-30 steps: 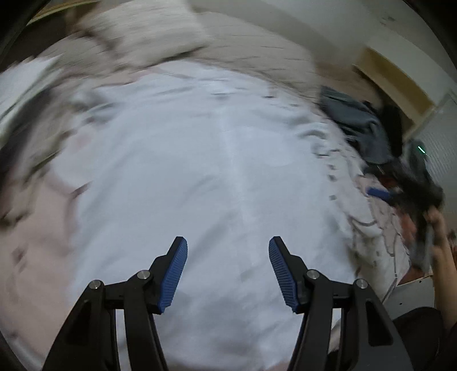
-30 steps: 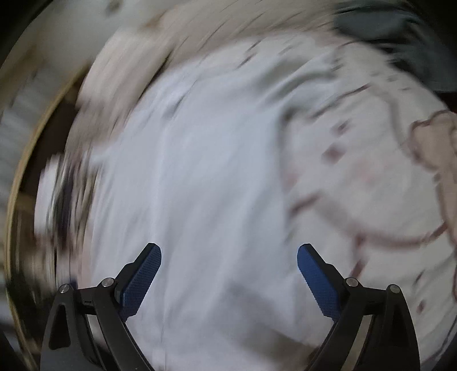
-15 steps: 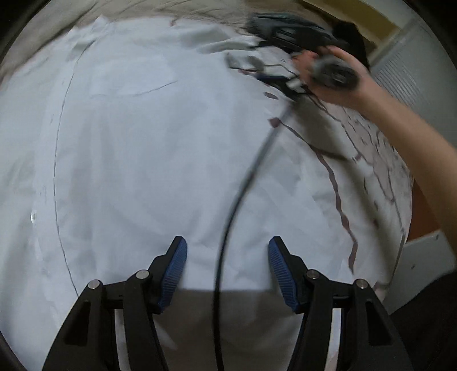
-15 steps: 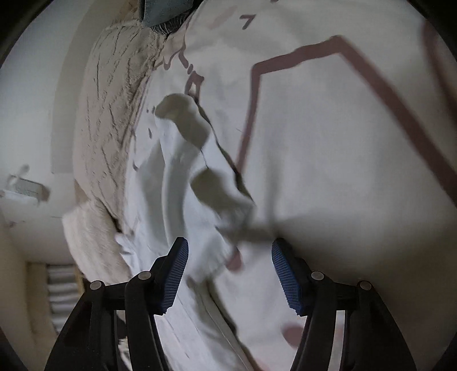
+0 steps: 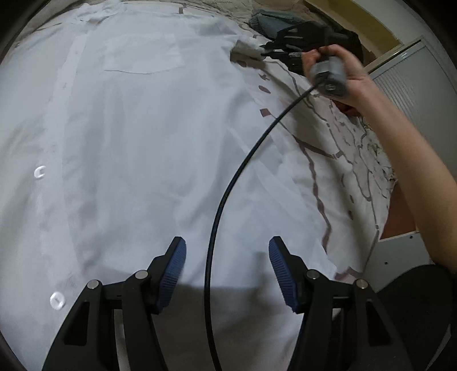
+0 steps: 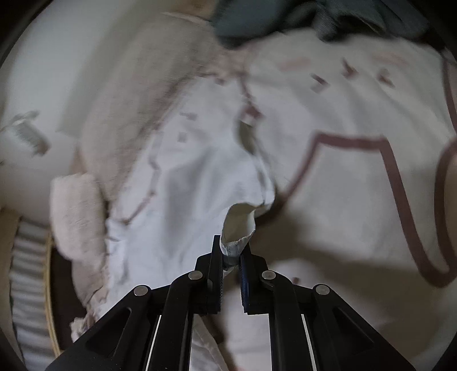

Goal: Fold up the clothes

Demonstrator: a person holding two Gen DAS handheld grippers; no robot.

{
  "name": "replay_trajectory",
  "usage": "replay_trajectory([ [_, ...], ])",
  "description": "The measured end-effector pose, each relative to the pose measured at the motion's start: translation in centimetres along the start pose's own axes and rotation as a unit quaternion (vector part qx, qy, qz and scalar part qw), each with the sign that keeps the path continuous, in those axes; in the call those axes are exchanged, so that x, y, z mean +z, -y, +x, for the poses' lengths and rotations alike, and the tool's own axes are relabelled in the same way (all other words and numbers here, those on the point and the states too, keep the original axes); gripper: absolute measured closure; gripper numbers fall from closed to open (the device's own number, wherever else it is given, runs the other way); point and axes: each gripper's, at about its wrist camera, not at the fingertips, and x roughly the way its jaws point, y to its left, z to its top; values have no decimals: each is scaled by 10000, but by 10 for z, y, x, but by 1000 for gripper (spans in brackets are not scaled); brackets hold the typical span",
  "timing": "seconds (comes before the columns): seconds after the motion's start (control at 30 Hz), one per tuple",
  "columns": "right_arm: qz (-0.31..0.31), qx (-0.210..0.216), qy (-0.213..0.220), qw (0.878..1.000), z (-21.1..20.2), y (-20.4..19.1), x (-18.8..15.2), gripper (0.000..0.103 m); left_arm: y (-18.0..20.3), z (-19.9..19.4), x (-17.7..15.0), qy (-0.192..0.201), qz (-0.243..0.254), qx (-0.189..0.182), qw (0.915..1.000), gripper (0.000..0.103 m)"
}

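half a second back our right hand-held gripper (image 6: 230,258) had its blue pads apart over a loose flap of cloth; now the pads are pinched close on the hemmed edge of the white button-up cotton shirt (image 5: 137,137), and the caught sleeve end (image 6: 238,228) rises in a small peak just above them. the right wrist view is softly blurred at its edges. a second back both views were smeared; the left one is now sharp.

our left hand-held gripper (image 5: 227,271) hangs spread wide above the lower part of the shirt, holding nothing, much as it did half a second ago. the shirt lies flat and face up on the bed, across the cream bedspread with maroon line pattern (image 5: 337,159); its chest pocket (image 5: 142,57) and two white buttons (image 5: 39,172) on the placket show.

in the left view the right hand (image 5: 340,74) now sits lower and farther right than before, and grips its tool at the shirt's far right edge. a black cable (image 5: 228,182) arcs from that hand down between the left pads and crosses the cloth in front of us.

a crumpled dark grey-blue garment (image 6: 285,20) lies past the shirt at the far side of the bed. a shaggy beige blanket (image 6: 77,217) bunches along the left edge of the right wrist view.
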Motion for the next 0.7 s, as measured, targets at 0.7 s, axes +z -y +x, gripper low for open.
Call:
replay_trajectory([
  [0.7,-6045,-920,-534,7895,157,-280,-292,87,-120,-126,12,781,-841,1083,9875,42],
])
